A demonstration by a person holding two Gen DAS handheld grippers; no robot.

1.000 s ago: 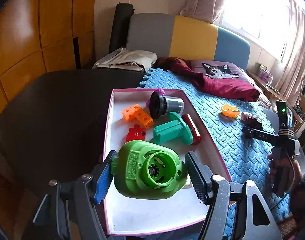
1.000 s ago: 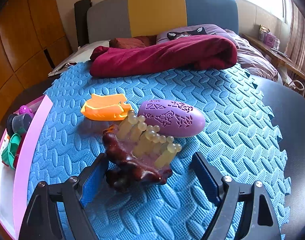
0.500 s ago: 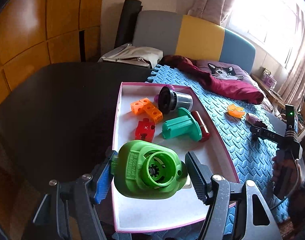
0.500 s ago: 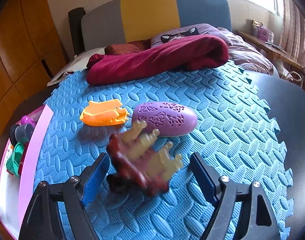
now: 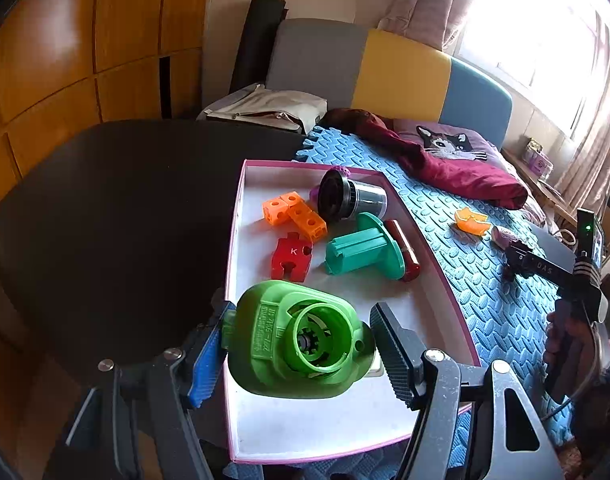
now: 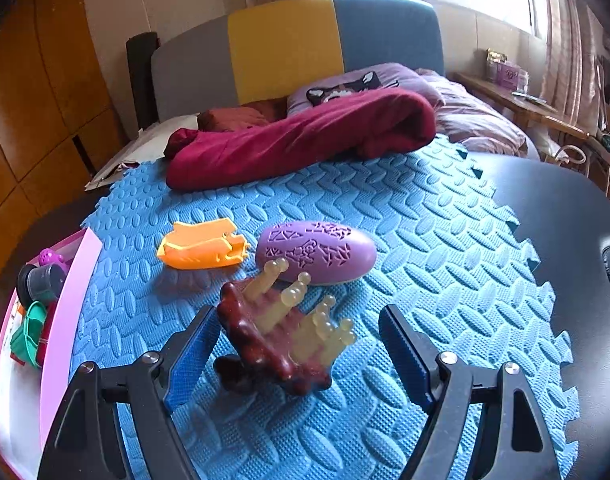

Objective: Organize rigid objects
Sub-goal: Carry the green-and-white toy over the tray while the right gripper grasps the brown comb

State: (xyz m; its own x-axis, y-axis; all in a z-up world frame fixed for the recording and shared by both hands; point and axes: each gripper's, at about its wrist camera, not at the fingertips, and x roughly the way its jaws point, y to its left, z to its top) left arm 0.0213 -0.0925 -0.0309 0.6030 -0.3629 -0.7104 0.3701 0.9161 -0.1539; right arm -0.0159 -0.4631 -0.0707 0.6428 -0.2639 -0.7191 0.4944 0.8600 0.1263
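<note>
Fingers of the left gripper (image 5: 301, 350) clamp a bright green plastic housing (image 5: 299, 340) above the pink-rimmed white tray (image 5: 325, 424); the right gripper (image 6: 295, 354) is closing around a dark red scalp brush with pale bristles (image 6: 283, 334) on the blue foam mat (image 6: 425, 240), pads not yet pressing

Blue mat (image 6: 405, 216) w/ herringbone ovals; purple egg (image 6: 317, 251), cut-out pattern; orange piece (image 6: 203, 245); green housing (image 5: 301, 340).

I count one pink tray (image 5: 235, 240). In it lie one orange block piece (image 5: 295, 216), one red puzzle piece (image 5: 292, 256), one teal spool (image 5: 363, 250), one dark red tube (image 5: 405, 248), one black cup (image 5: 351, 200) and one purple ball (image 5: 339, 171). One green shell (image 5: 301, 340) sits in my jaws. On the blue mat (image 6: 425, 220) I count one orange clip (image 6: 203, 244), one purple egg (image 6: 317, 252) and one brown brush (image 6: 285, 336).
</note>
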